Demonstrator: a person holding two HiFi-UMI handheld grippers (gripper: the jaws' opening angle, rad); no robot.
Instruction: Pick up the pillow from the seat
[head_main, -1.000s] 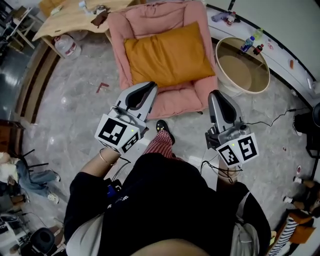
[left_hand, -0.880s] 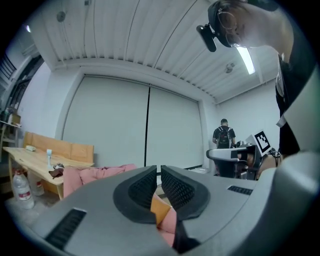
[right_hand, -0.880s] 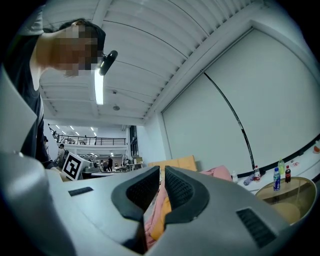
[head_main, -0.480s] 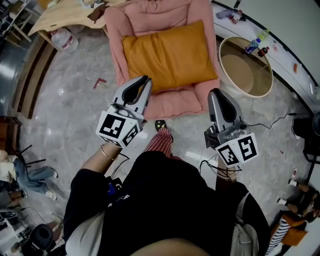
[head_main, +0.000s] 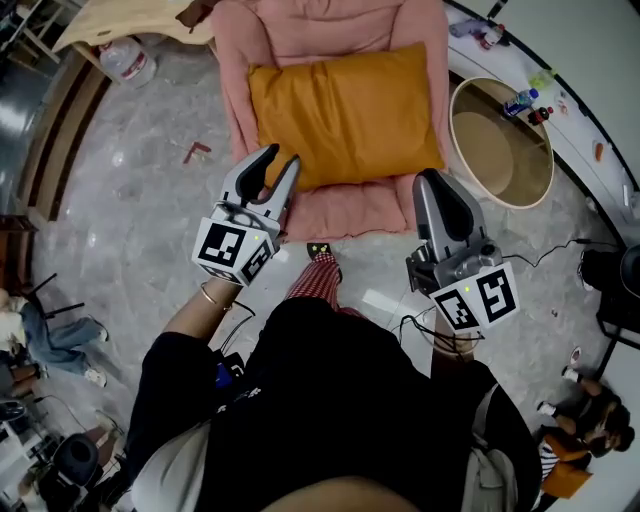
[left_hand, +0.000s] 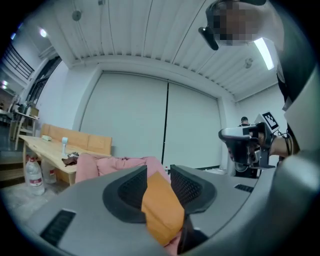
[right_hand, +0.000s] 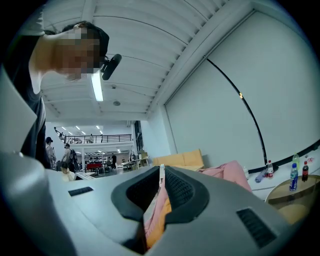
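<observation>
An orange pillow (head_main: 345, 110) lies on the seat of a pink armchair (head_main: 330, 30). My left gripper (head_main: 278, 160) hovers at the pillow's front left corner, above the chair's left arm. Its jaws are opening, with nothing pressed between them. In the left gripper view the pillow (left_hand: 162, 210) shows through the gap of that gripper (left_hand: 159, 175), farther off. My right gripper (head_main: 432, 185) is shut and empty, just short of the chair's front right corner. In the right gripper view, orange pillow (right_hand: 161, 222) and pink chair (right_hand: 230, 172) lie beyond the closed right gripper (right_hand: 161, 174).
A round beige tub (head_main: 500, 140) with bottles on its rim stands right of the chair. A wooden table (head_main: 120, 20) and a water jug (head_main: 128, 62) are at the far left. My shoe (head_main: 318, 250) is on the marble floor before the chair; cables (head_main: 560, 255) run right.
The left gripper's jaws have gone from shut to parted, and it has moved forward toward the pillow's front left corner. The chair has drawn nearer. The right gripper stays shut.
</observation>
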